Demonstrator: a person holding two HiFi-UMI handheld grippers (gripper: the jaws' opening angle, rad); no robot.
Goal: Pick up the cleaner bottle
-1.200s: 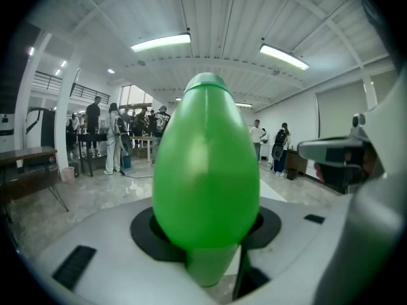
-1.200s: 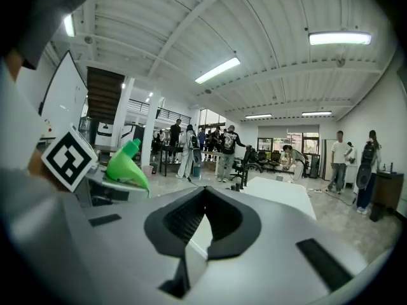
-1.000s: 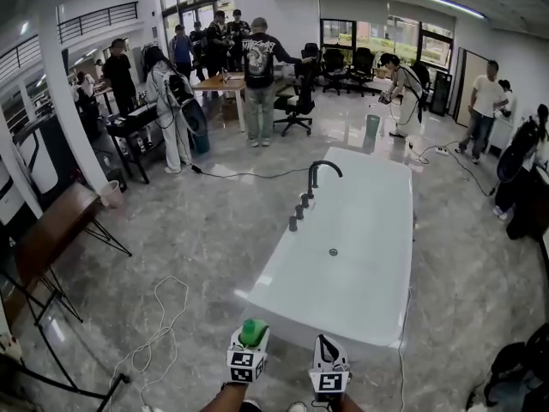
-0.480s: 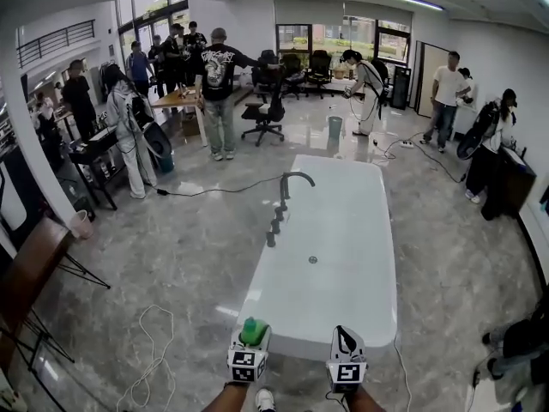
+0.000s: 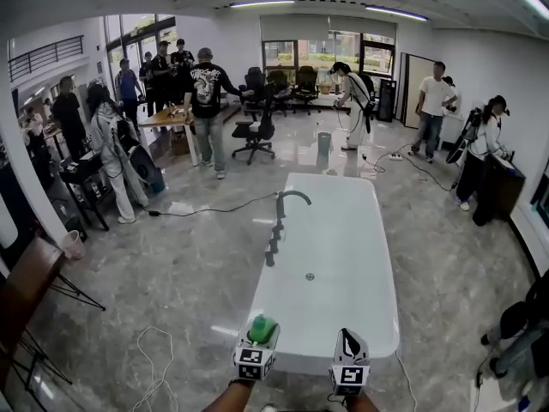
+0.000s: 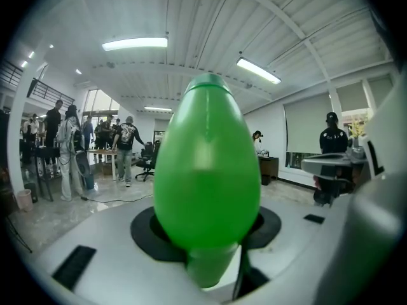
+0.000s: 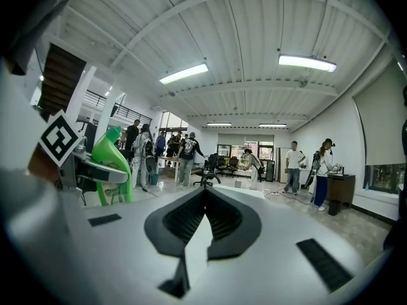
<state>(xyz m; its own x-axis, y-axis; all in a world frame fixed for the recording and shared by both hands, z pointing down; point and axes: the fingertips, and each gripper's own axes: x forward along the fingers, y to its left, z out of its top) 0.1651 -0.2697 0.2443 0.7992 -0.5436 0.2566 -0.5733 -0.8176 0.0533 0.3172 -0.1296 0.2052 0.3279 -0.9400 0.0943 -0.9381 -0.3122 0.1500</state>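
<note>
The cleaner bottle [image 5: 261, 328] is bright green with a rounded body. My left gripper [image 5: 256, 348] is shut on it at the bottom of the head view. In the left gripper view the bottle [image 6: 206, 170] fills the middle and stands upright between the jaws. My right gripper [image 5: 350, 345] is beside it to the right, shut with nothing in it. In the right gripper view its jaws meet at the tips [image 7: 203, 199], and the bottle [image 7: 112, 159] shows at the left.
A long white bathtub [image 5: 343, 230] lies just ahead of both grippers, with a black faucet [image 5: 287, 200] on its left rim. A white cable [image 5: 159, 354] loops on the marble floor at left. Several people, office chairs and tables fill the far end; more people stand at right.
Both grippers have moved toward the near end of the bathtub and risen a little. The bottle stays in the left gripper. The right gripper has drifted slightly right.
</note>
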